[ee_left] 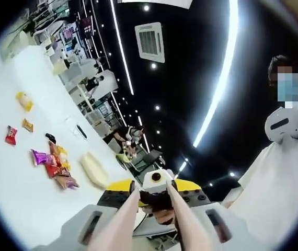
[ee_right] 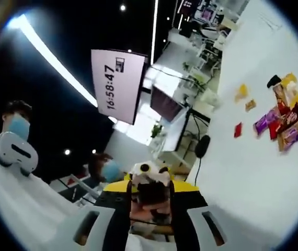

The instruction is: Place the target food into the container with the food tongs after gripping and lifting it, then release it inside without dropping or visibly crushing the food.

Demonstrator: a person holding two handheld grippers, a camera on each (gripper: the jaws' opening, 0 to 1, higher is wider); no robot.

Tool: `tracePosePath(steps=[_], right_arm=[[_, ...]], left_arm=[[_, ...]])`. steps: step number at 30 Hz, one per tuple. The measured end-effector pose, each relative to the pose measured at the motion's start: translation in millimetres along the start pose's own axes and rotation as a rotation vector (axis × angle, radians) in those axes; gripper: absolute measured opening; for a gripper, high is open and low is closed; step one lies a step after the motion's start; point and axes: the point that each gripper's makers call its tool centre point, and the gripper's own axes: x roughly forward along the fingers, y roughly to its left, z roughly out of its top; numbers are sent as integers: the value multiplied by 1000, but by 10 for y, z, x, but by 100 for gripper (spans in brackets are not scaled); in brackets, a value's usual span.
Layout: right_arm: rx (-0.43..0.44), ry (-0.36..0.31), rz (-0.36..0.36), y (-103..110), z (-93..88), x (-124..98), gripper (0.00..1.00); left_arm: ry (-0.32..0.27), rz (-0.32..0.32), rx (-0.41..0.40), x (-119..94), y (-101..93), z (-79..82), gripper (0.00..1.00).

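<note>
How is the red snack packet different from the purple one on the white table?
The red packet is smaller and lies alone; the purple packet is longer and sits at the edge of a pile of snacks. Red is squarish, purple stretched out. Both lie flat on the white table, untouched.

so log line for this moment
left gripper: cannot tell | right gripper: cannot tell | snacks: loose on white table | tongs, container: unseen

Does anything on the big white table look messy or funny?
A bit messy, yes. The colourful snack packets lie in a loose, overlapping pile on the white table instead of in rows, and a few small packets, such as the red one, lie scattered apart. Nothing looks spilled or torn from here.
</note>
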Motion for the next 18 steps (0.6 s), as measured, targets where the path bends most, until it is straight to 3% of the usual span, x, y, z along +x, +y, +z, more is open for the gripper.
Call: tracePosePath(steps=[6,11,18], right_arm=[[-64,-33,-106,-131,-25,-110,40],[-99,-97,-170,-223,-11,-150,43],[-142,-93,-230,-339,-79,-40,44]], left_arm=[[-28,65,57,-116,103,146,28],[42,155,171,-182,274,126,28],[102,216,279,-233,437,117,28]])
